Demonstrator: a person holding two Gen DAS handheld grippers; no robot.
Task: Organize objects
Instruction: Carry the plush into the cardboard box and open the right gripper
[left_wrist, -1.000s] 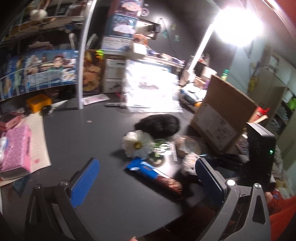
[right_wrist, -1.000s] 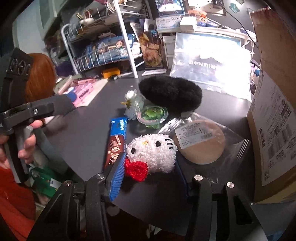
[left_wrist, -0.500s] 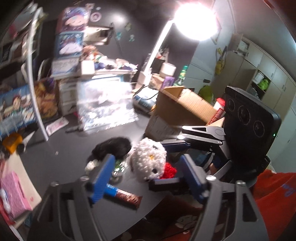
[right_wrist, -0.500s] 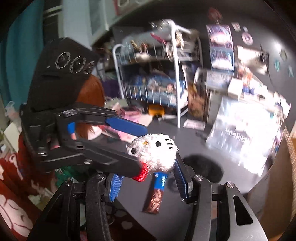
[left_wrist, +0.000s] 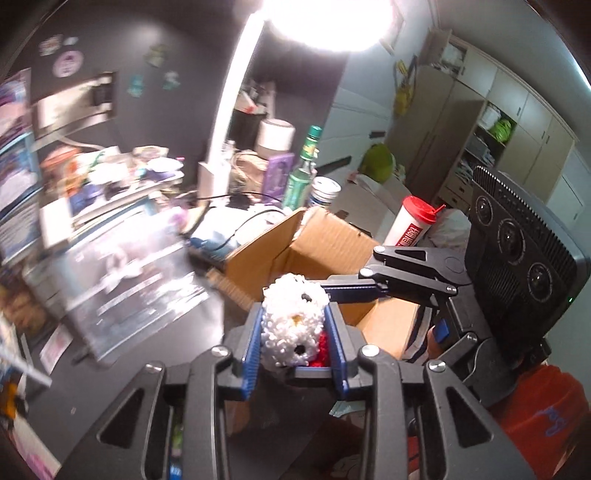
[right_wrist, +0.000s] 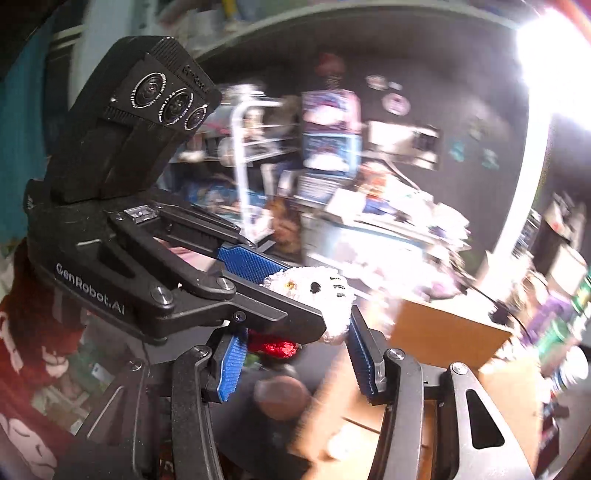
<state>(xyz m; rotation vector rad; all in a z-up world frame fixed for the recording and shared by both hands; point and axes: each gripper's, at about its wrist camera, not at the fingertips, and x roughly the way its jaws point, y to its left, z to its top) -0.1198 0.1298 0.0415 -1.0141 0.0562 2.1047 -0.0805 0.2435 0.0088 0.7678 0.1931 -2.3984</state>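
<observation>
A white crocheted toy (left_wrist: 293, 325) with a red bow (left_wrist: 320, 350) is gripped between the blue pads (left_wrist: 252, 354) of the left gripper (left_wrist: 295, 350), whose fingers are closed against its two sides. The toy is held in the air, above the dark table (left_wrist: 155, 332) and in front of an open cardboard box (left_wrist: 314, 247). From the right, the right gripper (right_wrist: 295, 362) is seen reaching to the toy, one of its blue pads lying along the toy's upper edge. In the right wrist view, the toy (right_wrist: 317, 295) is seen between the left gripper's fingers (right_wrist: 251, 264), while the right gripper's own pads (right_wrist: 231, 363) stand apart on either side below it; whether they press on the toy cannot be told. A red-capped canister (left_wrist: 412, 225) and a green bottle (left_wrist: 301, 173) are seen behind the box. The background is blurred.
</observation>
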